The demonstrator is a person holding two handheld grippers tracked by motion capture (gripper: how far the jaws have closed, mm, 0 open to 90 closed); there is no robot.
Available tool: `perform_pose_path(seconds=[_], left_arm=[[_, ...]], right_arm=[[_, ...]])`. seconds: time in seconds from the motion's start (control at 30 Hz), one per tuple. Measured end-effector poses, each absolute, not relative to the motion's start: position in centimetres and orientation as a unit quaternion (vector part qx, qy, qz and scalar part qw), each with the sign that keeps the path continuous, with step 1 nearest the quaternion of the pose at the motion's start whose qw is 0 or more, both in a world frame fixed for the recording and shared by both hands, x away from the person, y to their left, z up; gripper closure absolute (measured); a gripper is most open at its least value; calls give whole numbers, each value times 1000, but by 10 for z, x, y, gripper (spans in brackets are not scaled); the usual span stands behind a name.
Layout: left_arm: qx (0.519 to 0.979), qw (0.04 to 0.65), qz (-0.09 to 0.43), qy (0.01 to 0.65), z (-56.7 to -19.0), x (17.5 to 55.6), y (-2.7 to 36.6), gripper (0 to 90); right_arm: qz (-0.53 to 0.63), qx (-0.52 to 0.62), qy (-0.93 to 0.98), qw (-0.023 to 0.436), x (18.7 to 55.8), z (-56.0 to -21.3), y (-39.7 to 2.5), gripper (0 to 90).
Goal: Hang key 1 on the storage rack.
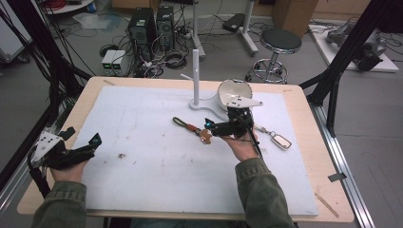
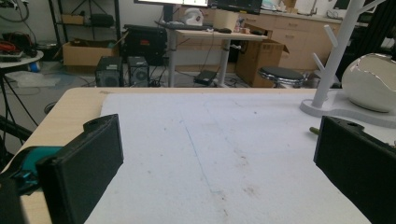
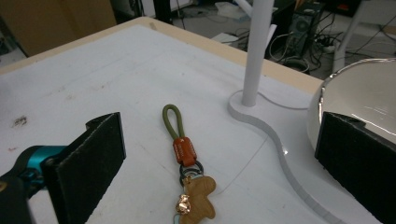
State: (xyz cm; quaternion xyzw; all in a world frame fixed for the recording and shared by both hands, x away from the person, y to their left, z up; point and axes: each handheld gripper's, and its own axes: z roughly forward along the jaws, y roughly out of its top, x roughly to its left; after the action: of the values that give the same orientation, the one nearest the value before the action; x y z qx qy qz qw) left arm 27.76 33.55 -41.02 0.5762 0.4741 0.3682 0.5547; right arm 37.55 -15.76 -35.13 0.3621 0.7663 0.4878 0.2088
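Right gripper (image 3: pixel 219 158) hovers wide open, seemingly just above the keychain (image 3: pixel 187 172).

Looks like a robotics lab/workshop. PC towers (image 1: pixel 151 28) on floor w/ tangled cables (image 1: pixel 166 61), stool (image 1: pixel 278 47), cardboard boxes (image 2: pixel 259 56), monitor desk (image 2: pixel 210 35).

Left claw (image 1: pixel 95 140) low at the near left, jaws spread wide. Right claw (image 1: pixel 207 124) farther forward, pointing left, jaws wide apart, holding nothing.
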Motion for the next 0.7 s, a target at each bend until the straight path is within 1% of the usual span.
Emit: perform_pose_path(seconds=[0.37, 0.7], left_arm=[[574, 557, 365, 476, -410, 278, 336, 17], [576, 557, 363, 475, -410, 278, 336, 17]], right_arm=[[458, 346, 798, 183, 395, -350, -130, 7], [434, 344, 818, 159, 415, -356, -116, 7]])
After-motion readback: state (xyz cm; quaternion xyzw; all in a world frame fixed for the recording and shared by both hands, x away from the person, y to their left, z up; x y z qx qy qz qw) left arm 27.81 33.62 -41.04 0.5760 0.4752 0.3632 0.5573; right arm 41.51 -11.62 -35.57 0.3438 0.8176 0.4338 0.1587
